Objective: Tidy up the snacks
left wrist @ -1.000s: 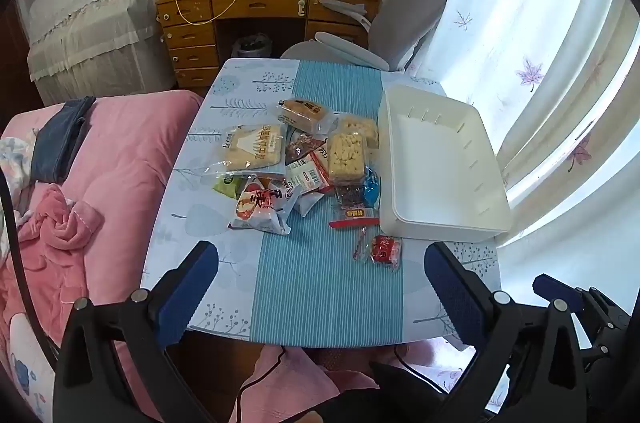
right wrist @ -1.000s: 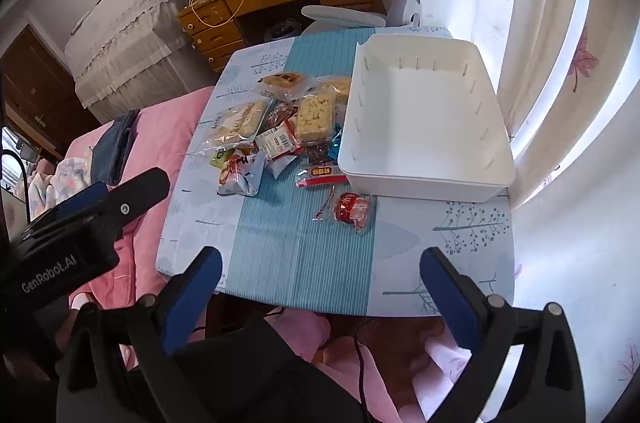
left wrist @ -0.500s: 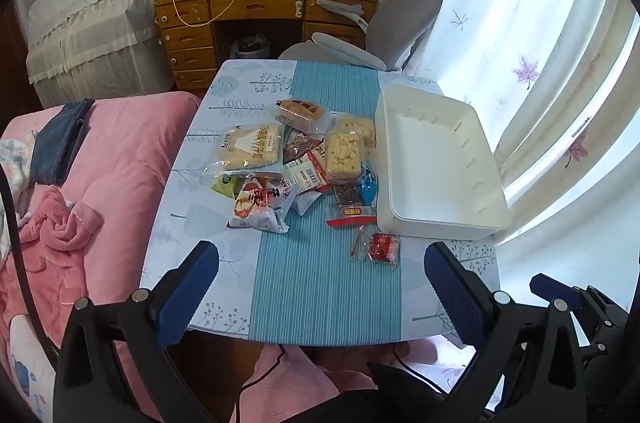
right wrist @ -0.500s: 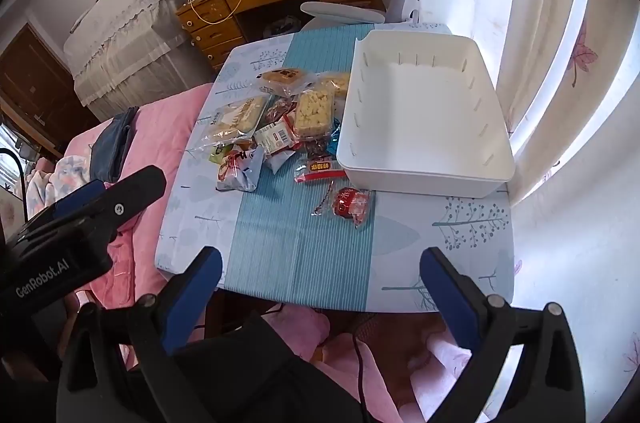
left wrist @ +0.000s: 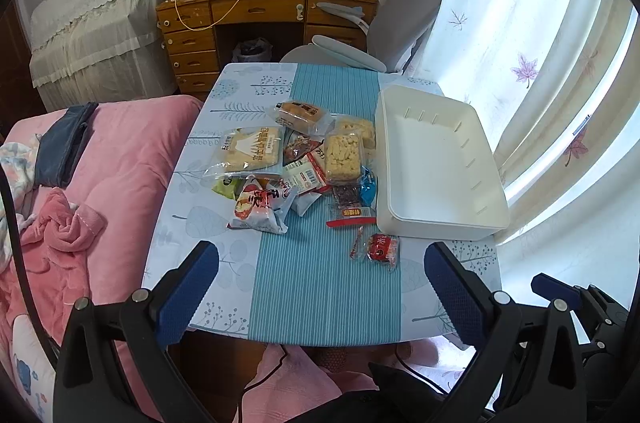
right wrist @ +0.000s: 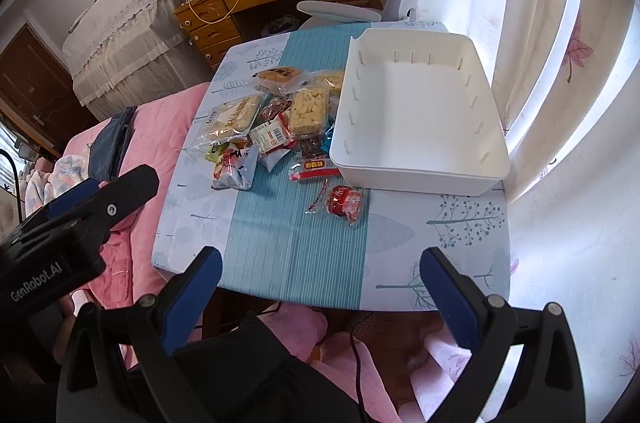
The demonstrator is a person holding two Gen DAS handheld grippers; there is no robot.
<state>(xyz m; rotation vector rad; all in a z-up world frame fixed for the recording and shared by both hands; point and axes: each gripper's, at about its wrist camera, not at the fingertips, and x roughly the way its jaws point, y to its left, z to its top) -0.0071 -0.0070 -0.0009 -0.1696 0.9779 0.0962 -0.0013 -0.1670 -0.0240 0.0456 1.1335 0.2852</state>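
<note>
Several packaged snacks lie in a loose pile (left wrist: 296, 163) on the table's blue runner, also seen in the right wrist view (right wrist: 272, 127). A small red packet (left wrist: 380, 247) (right wrist: 345, 202) lies apart, nearest me. An empty white plastic bin (left wrist: 440, 159) (right wrist: 416, 111) stands to the right of the pile. My left gripper (left wrist: 320, 287) is open and empty, above the table's near edge. My right gripper (right wrist: 320, 287) is open and empty, also held back over the near edge. The left gripper's body (right wrist: 72, 223) shows at the left of the right wrist view.
The small table (left wrist: 224, 263) has a light blue tree-print cloth. A pink bed (left wrist: 100, 191) adjoins its left side. A grey office chair (left wrist: 384, 31) and a wooden desk (left wrist: 264, 11) stand beyond. White curtains (left wrist: 540, 63) hang at the right.
Both grippers have drawn slightly back and up from the table, so the snacks and bin look a little smaller. Nothing on the table has moved.
</note>
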